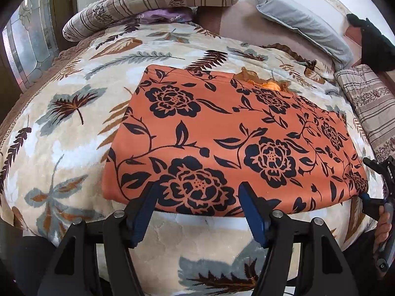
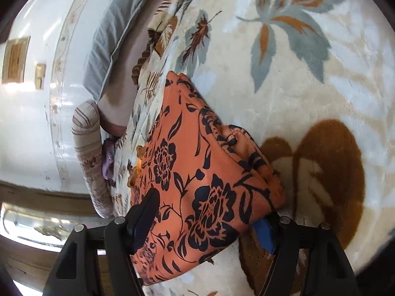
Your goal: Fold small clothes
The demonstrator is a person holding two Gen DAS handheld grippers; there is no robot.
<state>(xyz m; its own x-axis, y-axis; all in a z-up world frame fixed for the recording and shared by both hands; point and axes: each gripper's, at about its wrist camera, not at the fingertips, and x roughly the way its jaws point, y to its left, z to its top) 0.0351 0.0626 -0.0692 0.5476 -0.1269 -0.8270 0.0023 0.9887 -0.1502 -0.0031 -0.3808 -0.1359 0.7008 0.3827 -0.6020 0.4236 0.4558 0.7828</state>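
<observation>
Orange floral garment (image 1: 237, 138) lies flat on the bed's leaf-print blanket (image 1: 74, 133), near its front edge. We judge a fold is being set up. Our left gripper (image 1: 197, 209) hovers wide at the near hem, empty; our right gripper (image 2: 205, 224) straddles the right corner, gape wide, grip uncertain. Next: pinch, lift, carry across.

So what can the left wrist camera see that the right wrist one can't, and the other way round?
Only the left wrist view shows the whole top of the folded orange garment, the left gripper open at its near edge, a black item by the headboard, and the right gripper in a hand.

Only the right wrist view shows the garment's stacked side edges and the right gripper open astride its corner.

Both show the leaf-print blanket, grey pillow and striped quilt.
</observation>
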